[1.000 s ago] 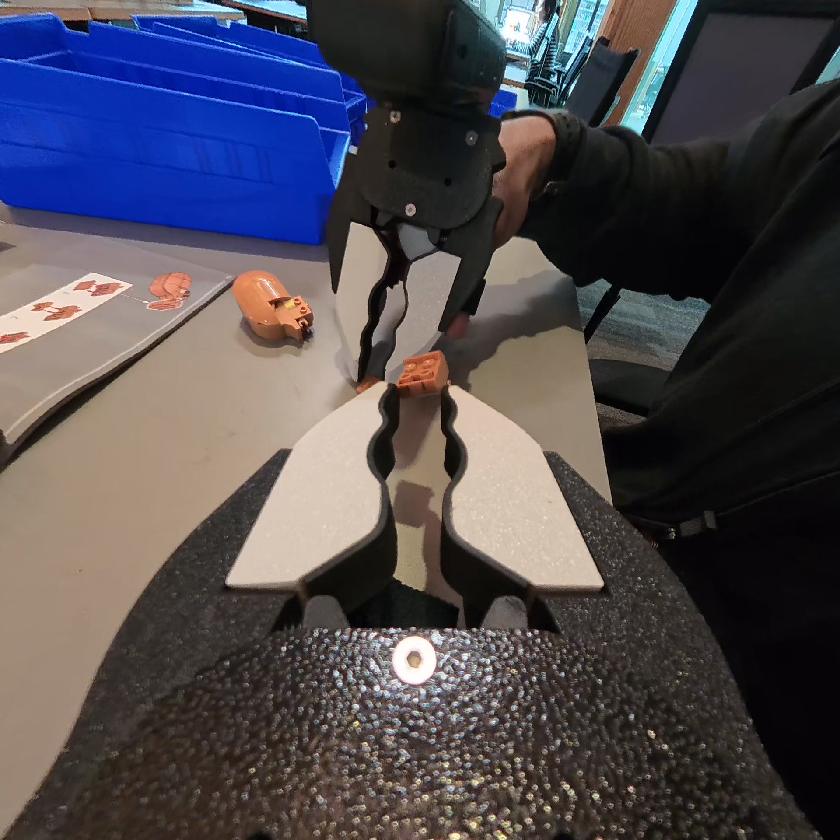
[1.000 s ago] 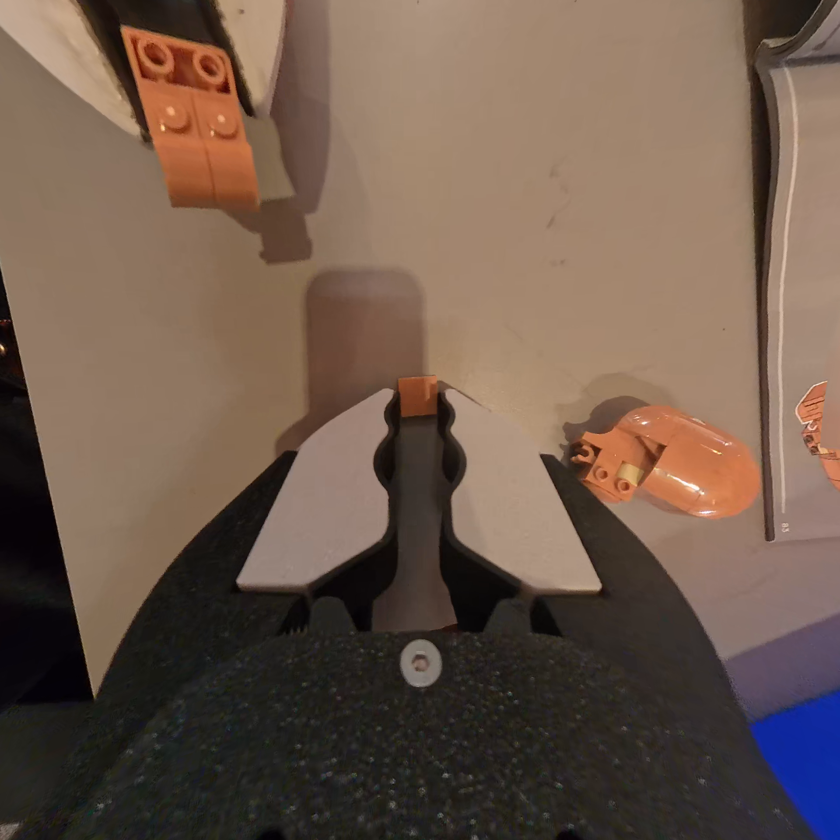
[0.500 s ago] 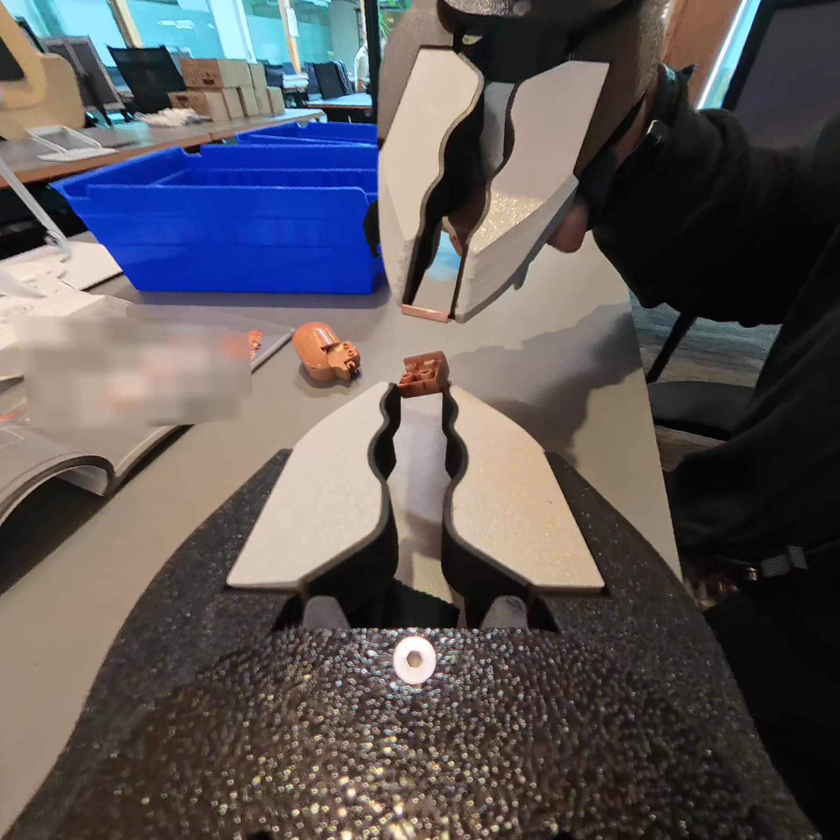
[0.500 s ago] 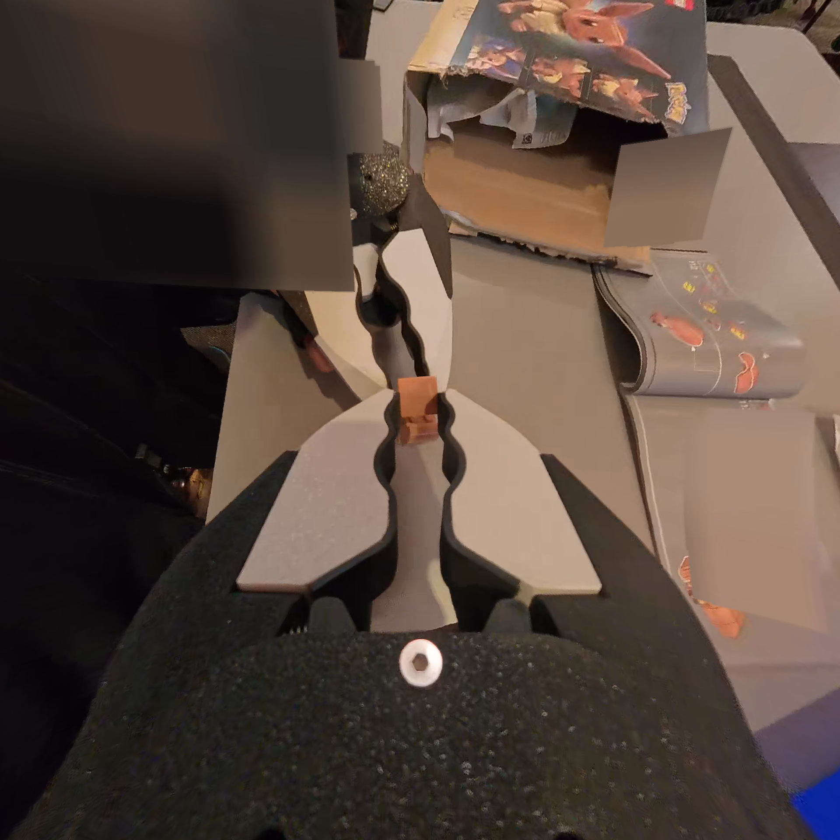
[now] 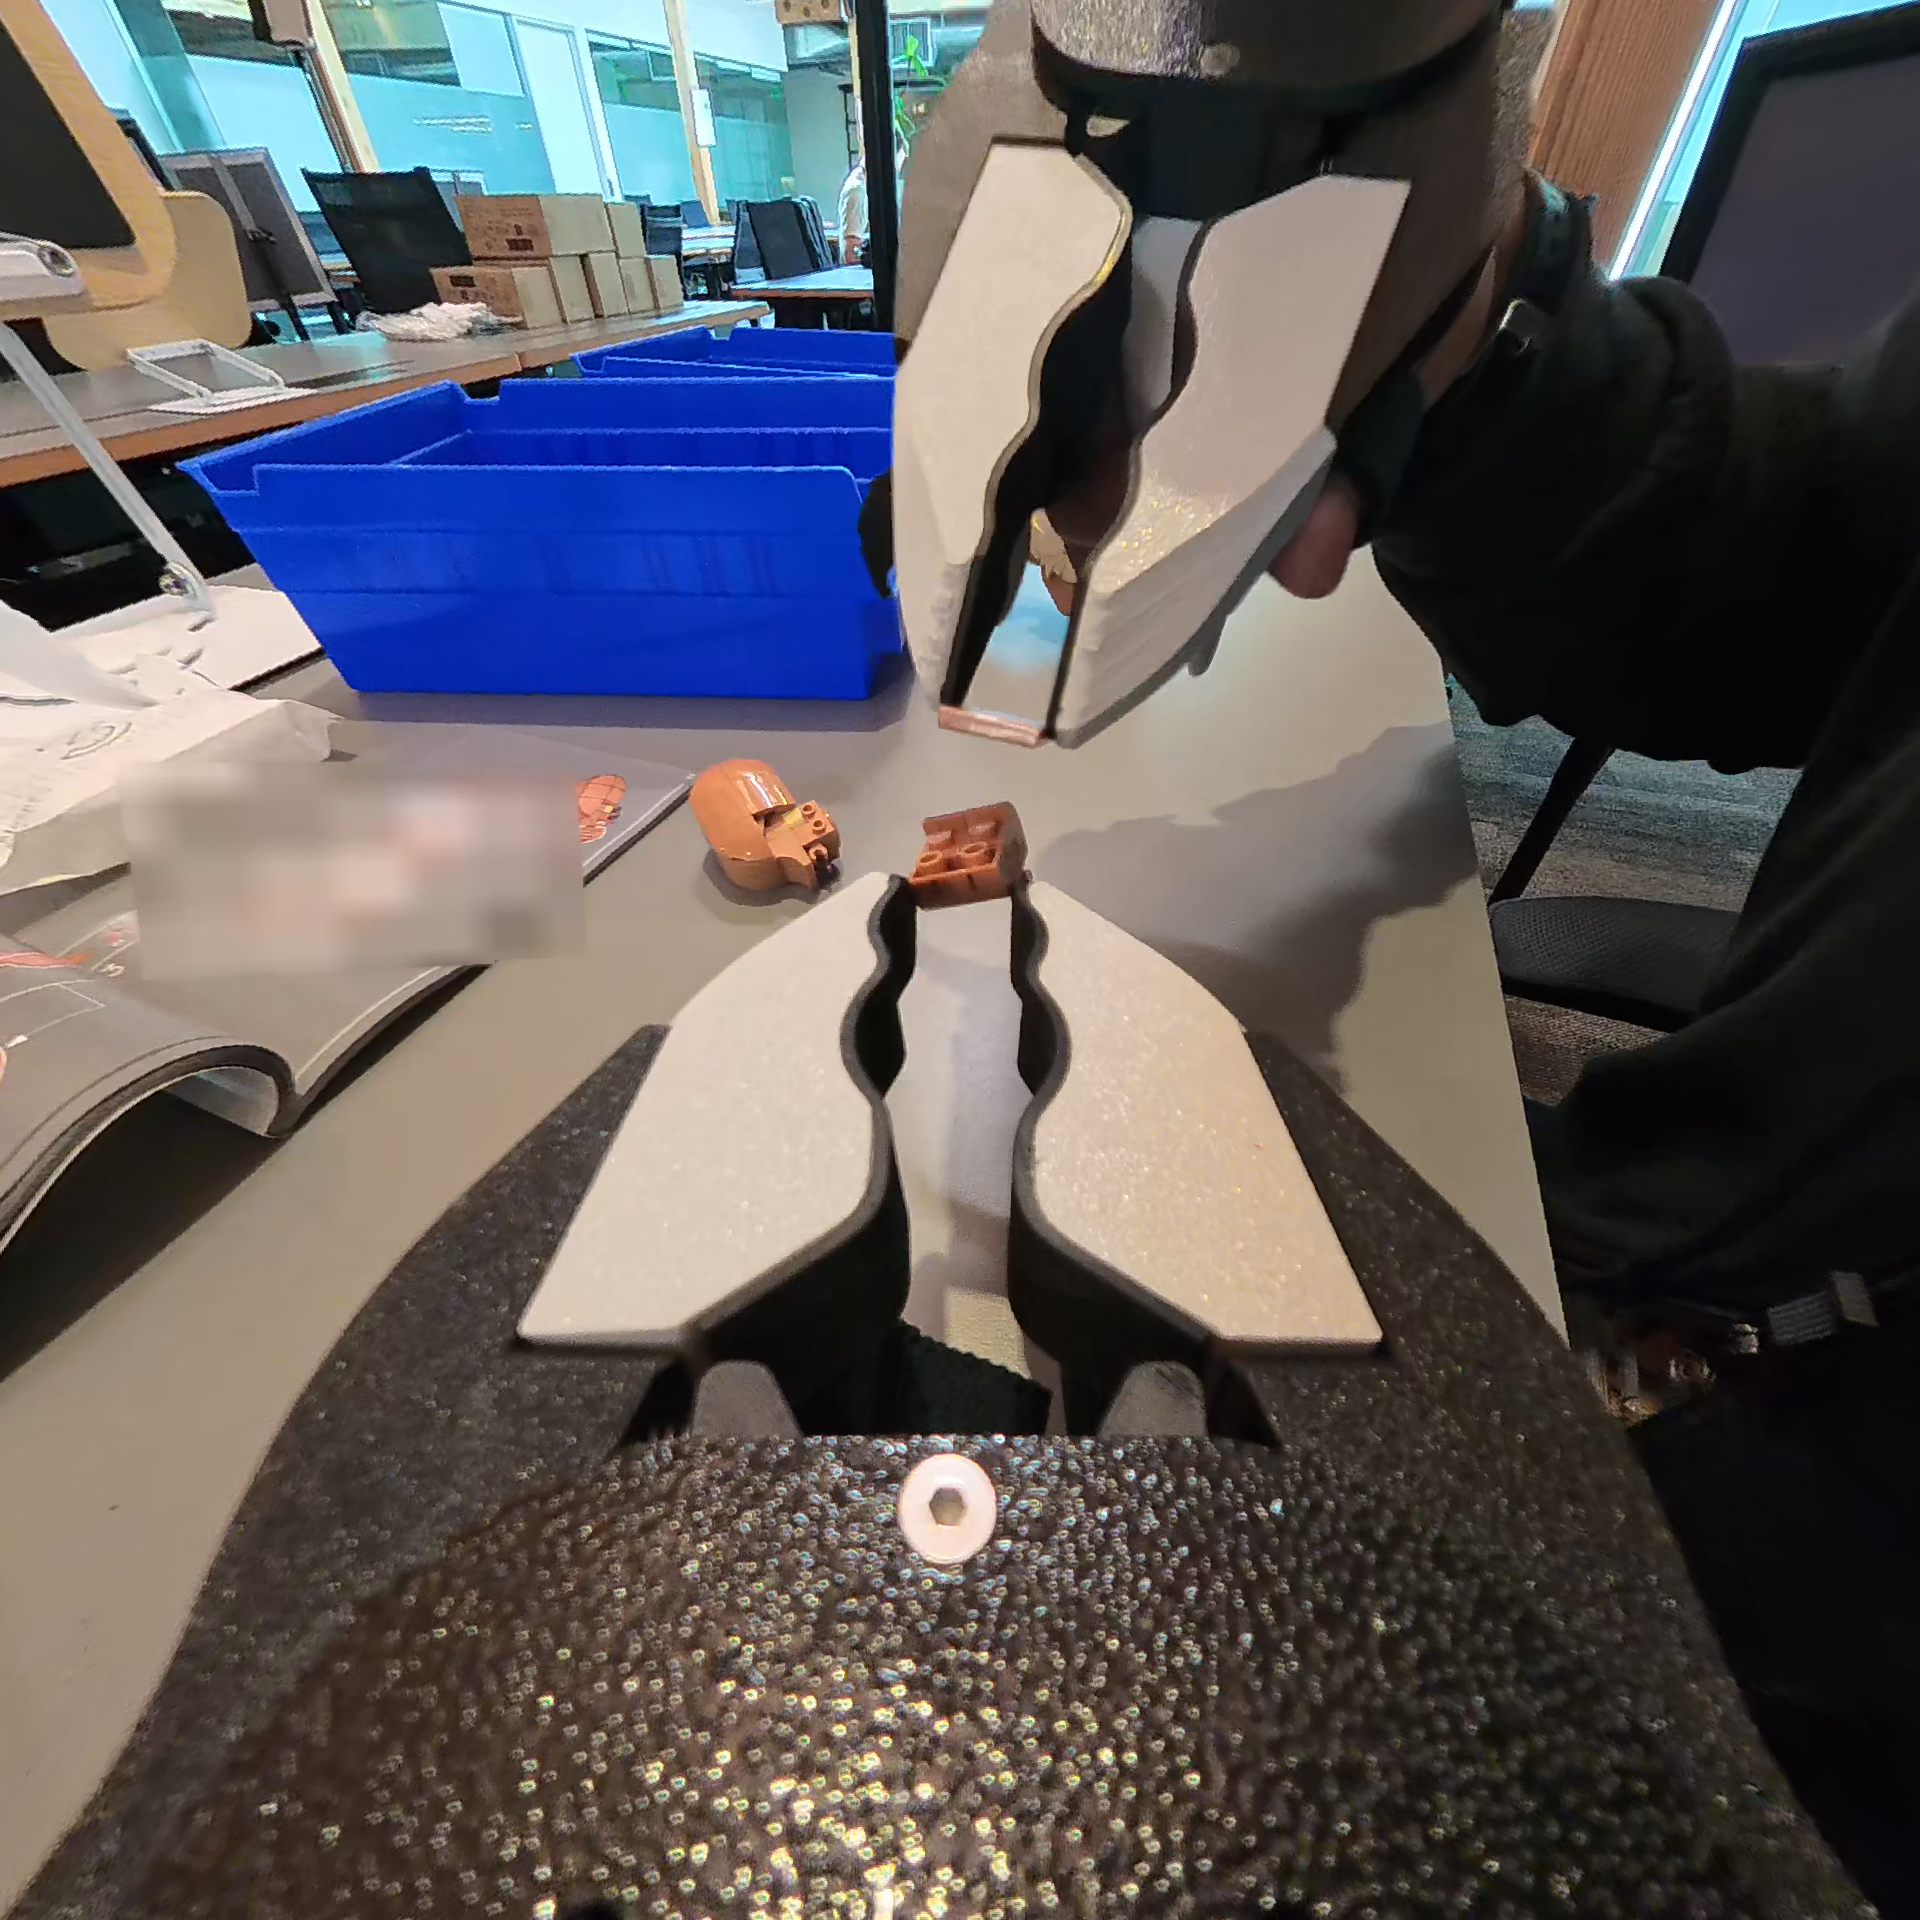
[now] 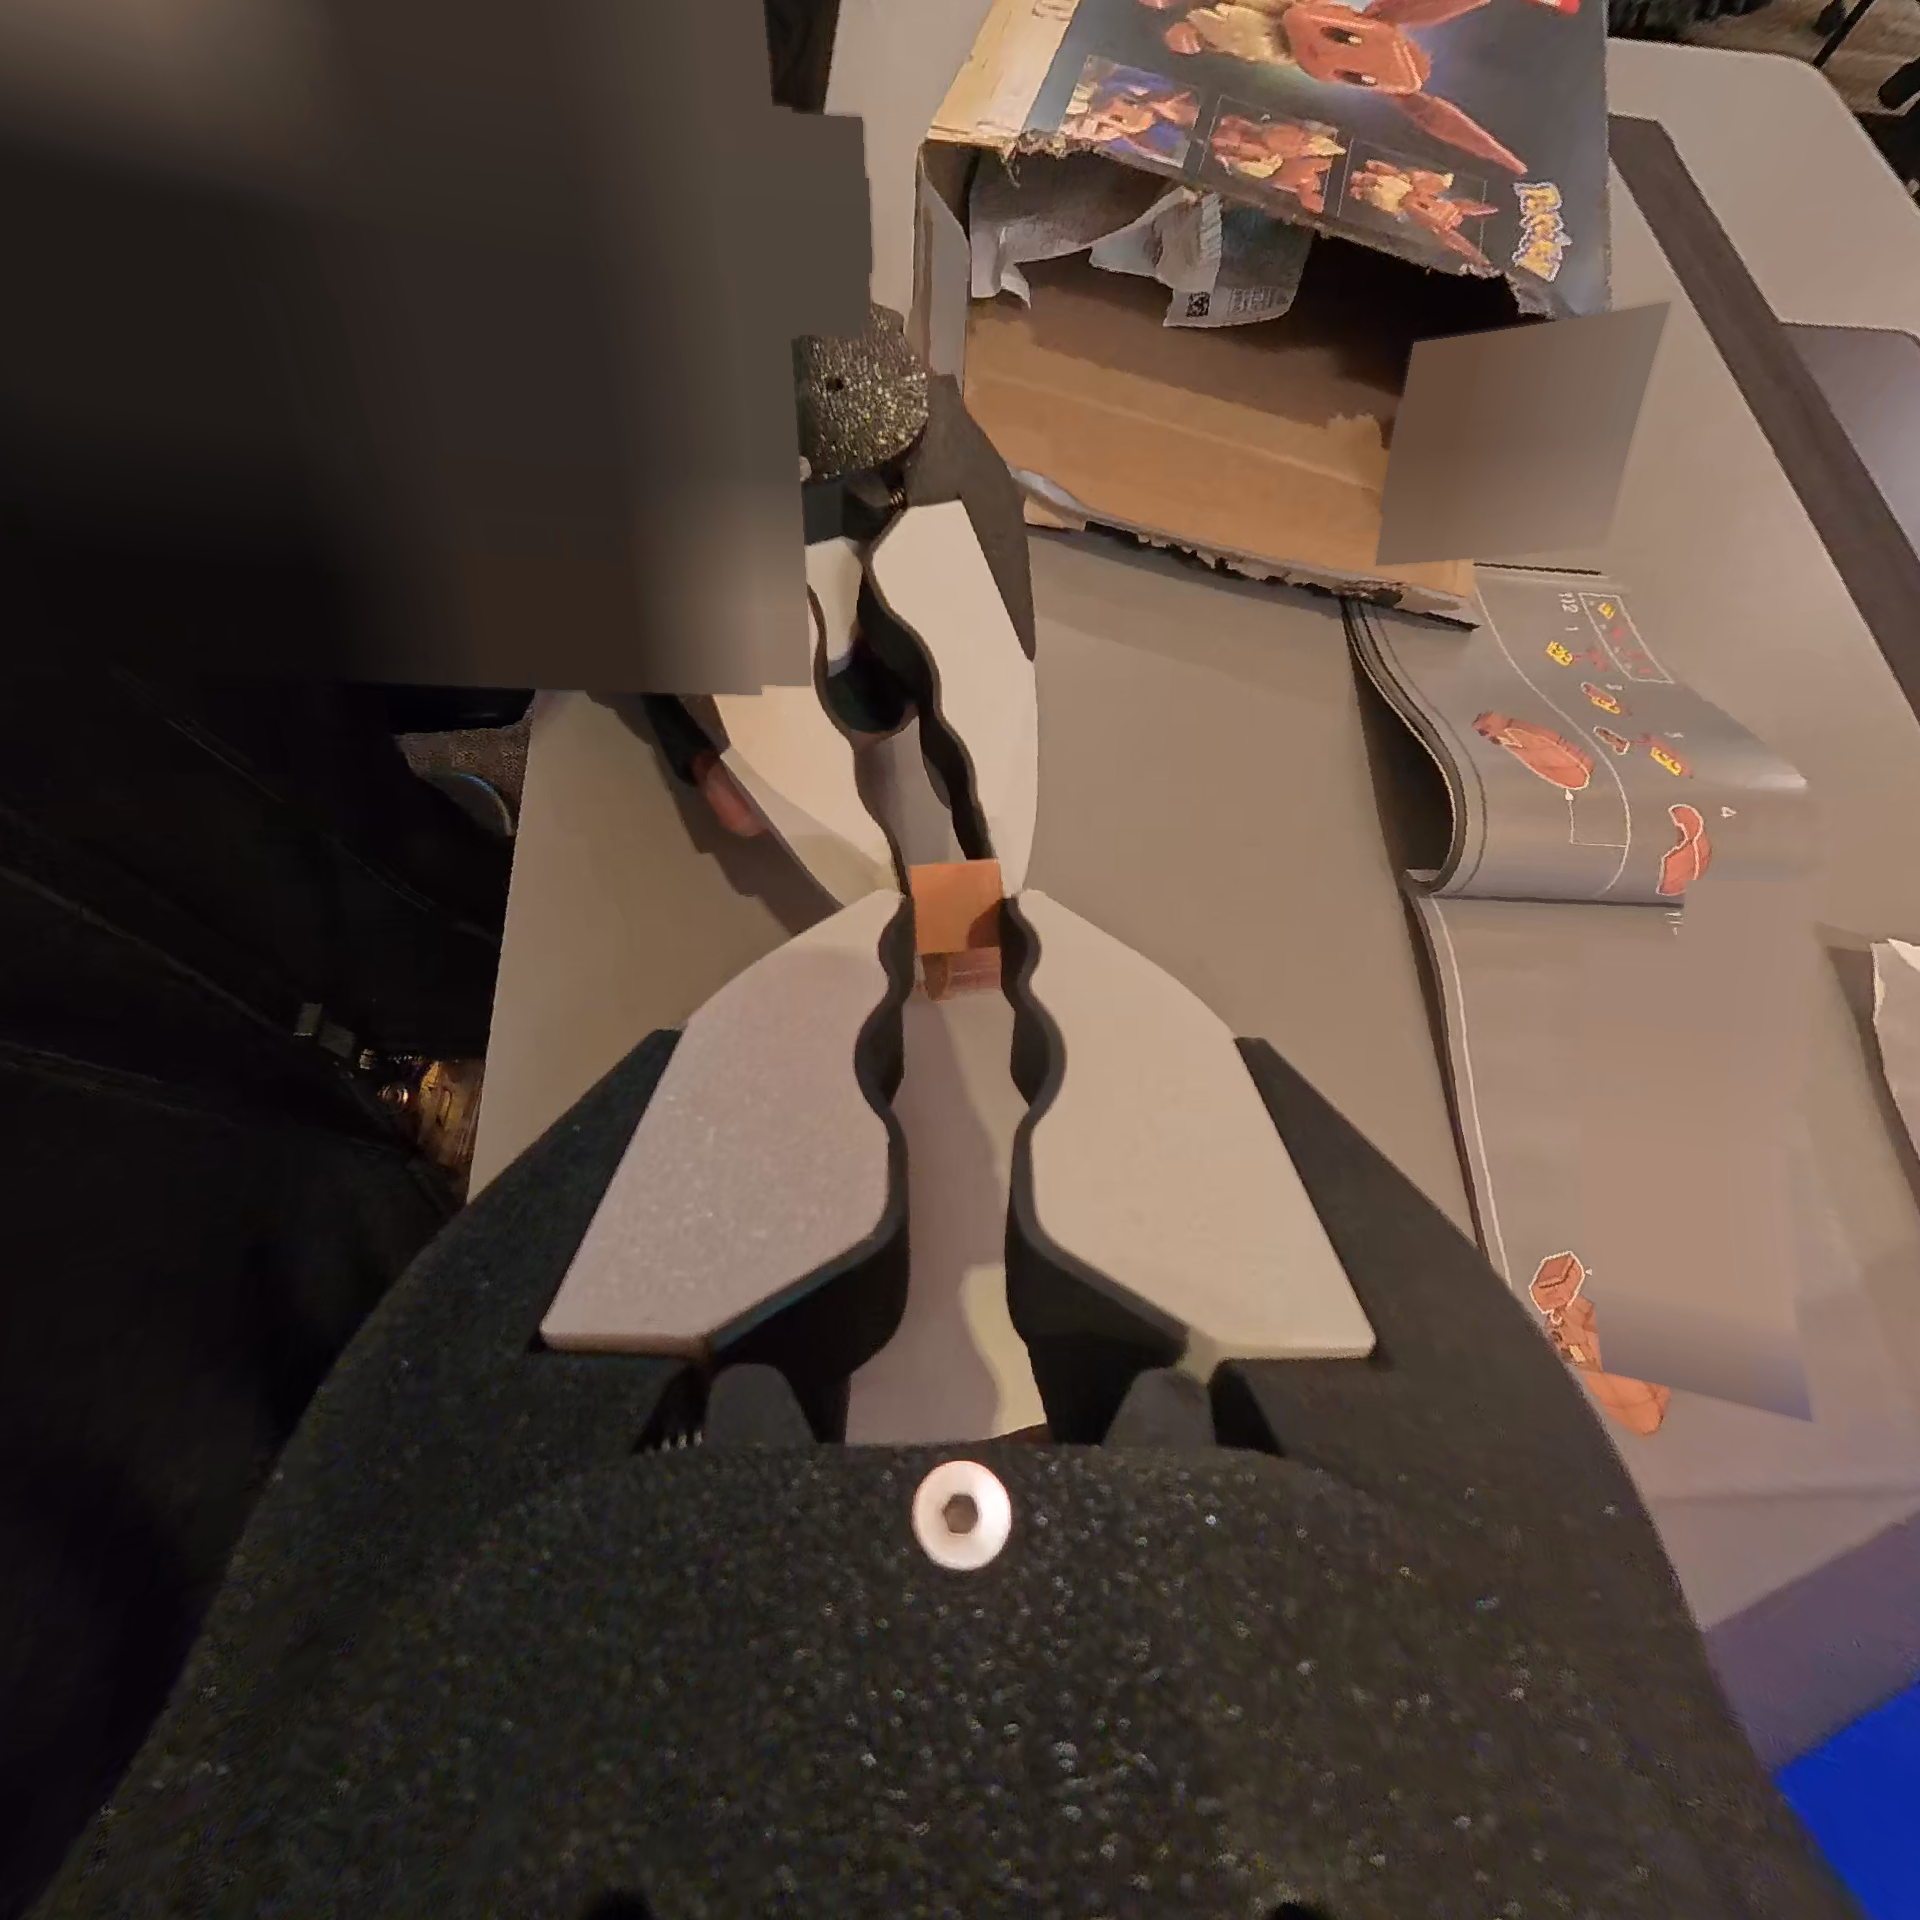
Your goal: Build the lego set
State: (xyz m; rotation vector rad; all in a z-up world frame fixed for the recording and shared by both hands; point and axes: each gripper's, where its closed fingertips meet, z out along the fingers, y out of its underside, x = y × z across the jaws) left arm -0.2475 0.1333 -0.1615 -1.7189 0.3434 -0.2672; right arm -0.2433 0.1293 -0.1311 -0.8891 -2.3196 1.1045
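While the left tool [image 5: 961, 883] clamps a studded brick [image 5: 966, 854], the right tool [image 5: 1000, 727], pinching a thin plate [image 5: 987, 724], hangs directly above, studs facing up.

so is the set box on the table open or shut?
Open. In the right wrist view the cardboard box has its printed flap torn and lifted, showing the brown inside; whether parts remain in it cannot be told.

Two small brown lego pieces [image 5: 966, 854], aloft
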